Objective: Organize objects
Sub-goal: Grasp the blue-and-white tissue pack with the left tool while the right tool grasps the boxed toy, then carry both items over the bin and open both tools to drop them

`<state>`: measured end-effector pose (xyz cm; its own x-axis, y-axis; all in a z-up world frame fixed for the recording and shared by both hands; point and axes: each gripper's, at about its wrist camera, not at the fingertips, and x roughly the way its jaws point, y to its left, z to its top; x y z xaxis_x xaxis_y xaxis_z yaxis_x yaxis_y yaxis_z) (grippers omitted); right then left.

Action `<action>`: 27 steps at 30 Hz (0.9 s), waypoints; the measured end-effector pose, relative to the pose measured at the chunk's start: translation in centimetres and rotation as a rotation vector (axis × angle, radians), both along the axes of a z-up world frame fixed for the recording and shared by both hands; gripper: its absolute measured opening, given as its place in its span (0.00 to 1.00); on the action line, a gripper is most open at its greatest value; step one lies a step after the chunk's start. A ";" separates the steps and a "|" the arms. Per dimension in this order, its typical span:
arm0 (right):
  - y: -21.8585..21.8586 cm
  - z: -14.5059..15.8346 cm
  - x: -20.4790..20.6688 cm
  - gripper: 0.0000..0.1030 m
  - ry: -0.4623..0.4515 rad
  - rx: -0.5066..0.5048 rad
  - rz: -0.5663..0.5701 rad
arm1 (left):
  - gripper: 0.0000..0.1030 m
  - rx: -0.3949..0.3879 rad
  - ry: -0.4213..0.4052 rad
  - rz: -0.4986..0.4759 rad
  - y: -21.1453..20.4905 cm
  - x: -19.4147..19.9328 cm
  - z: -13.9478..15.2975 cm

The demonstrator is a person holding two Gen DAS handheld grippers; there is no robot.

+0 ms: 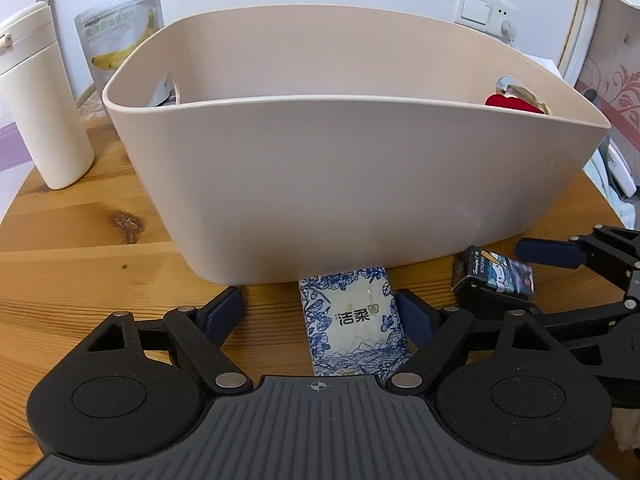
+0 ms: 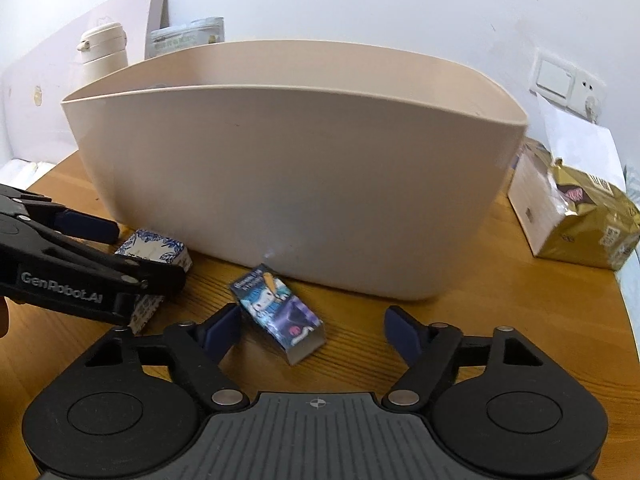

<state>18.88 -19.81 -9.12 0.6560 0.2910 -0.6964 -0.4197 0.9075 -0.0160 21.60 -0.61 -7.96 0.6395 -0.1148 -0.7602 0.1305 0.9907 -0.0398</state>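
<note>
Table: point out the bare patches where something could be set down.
Free: the wood left of the bin, between the white bottle and the left gripper; also the strip right of the bin, before the gold bag. Crowded: the front of the bin, where the tissue pack, the small box and both grippers sit.

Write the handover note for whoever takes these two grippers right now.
Left gripper: open, straddling the blue-patterned tissue pack on the table; one pad looks close to its side, not gripping.
Right gripper: open around the small cartoon box, not gripping.
Both items lie in front of the beige tub.
Done: a red item and a pouch already sit in the tub.
Left: grip both items, lift them into the tub. Bottle and gold bag remain outside.
</note>
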 end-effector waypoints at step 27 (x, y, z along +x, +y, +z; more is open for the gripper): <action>0.1 1.9 -3.4 0.22 0.004 0.013 0.014 | 0.46 -0.040 -0.012 -0.010 2.3 -3.9 1.4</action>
<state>15.46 -19.67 -7.22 0.6492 0.3090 -0.6950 -0.4322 0.9018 -0.0028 17.70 1.65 -6.59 0.6476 -0.1513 -0.7468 0.1412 0.9869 -0.0775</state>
